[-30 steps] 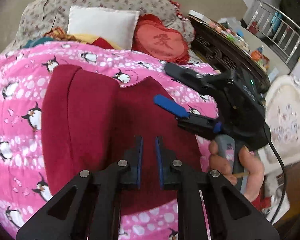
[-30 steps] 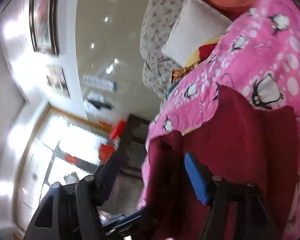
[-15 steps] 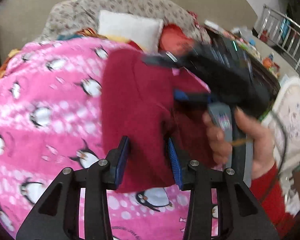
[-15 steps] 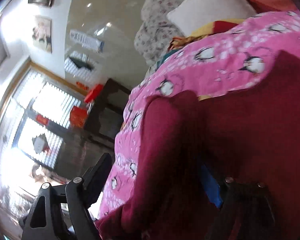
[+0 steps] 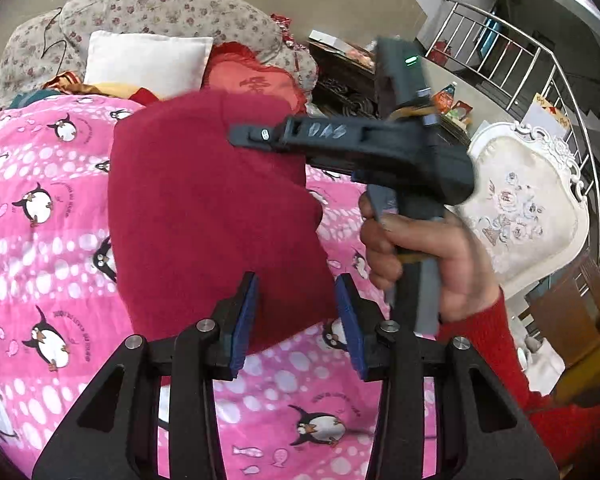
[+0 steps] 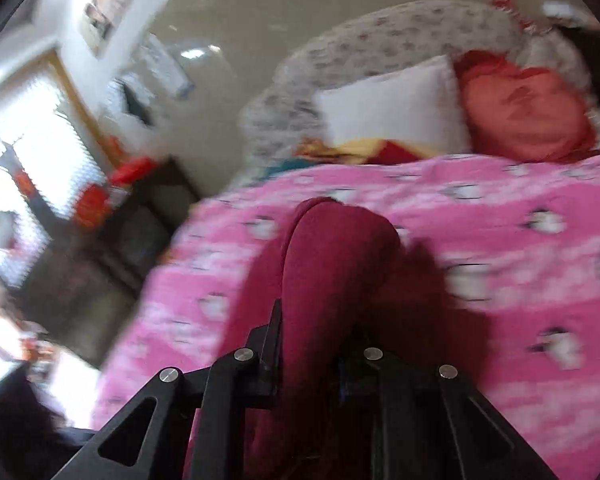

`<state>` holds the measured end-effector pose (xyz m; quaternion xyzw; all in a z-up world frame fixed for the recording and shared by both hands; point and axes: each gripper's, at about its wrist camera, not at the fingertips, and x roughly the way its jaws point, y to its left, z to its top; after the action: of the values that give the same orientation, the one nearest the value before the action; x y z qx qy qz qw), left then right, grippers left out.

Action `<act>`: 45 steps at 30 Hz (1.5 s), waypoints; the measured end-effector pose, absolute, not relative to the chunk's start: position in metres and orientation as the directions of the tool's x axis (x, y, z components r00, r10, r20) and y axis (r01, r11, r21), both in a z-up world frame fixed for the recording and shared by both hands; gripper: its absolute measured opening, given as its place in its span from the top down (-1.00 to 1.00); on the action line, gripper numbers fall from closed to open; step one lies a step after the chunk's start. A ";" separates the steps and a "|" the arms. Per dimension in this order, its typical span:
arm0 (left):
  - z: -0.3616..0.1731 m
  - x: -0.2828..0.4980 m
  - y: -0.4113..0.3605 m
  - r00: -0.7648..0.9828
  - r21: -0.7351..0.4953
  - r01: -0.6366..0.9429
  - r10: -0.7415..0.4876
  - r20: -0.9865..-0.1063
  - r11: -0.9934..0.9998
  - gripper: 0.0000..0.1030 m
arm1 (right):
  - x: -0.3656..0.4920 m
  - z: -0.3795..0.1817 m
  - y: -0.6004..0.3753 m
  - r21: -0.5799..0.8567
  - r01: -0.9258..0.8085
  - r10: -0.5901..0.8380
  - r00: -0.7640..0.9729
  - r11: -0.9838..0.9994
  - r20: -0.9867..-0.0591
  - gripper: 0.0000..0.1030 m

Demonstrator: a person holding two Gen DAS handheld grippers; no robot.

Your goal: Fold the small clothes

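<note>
A dark red garment [image 5: 204, 216] hangs lifted above the pink penguin blanket [image 5: 40, 248]. My right gripper [image 5: 256, 136] comes in from the right in the left wrist view and holds the garment's upper edge. In the right wrist view the red cloth [image 6: 324, 280] runs between its jaws, and my right gripper [image 6: 312, 344] is shut on it. My left gripper [image 5: 296, 312] is open, its blue pads on either side of the garment's lower edge, not pressing it.
A white pillow [image 5: 148, 60], a red heart cushion [image 5: 256, 80] and a floral bolster [image 5: 160, 12] lie at the bed's far end. A dark wooden table [image 5: 340, 84], a white ornate chair [image 5: 524, 208] and a stair railing [image 5: 520, 64] stand to the right.
My left gripper opened wide and let the cloth go. My right gripper closed on the garment and lifted it up off the blanket, swinging round to face the pillows.
</note>
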<state>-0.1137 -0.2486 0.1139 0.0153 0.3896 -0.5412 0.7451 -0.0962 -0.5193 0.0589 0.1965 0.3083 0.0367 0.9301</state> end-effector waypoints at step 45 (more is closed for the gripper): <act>0.055 -0.104 -0.237 0.268 -0.307 0.724 -0.661 -0.701 0.618 0.14 | -0.193 0.015 -0.490 0.408 0.024 0.223 0.808 0.913 -0.546 0.59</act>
<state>-0.1035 -0.2373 0.0549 0.0372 0.4201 -0.4354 0.7953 -0.1930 -0.4895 0.0151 0.2019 0.3052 0.0536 0.9291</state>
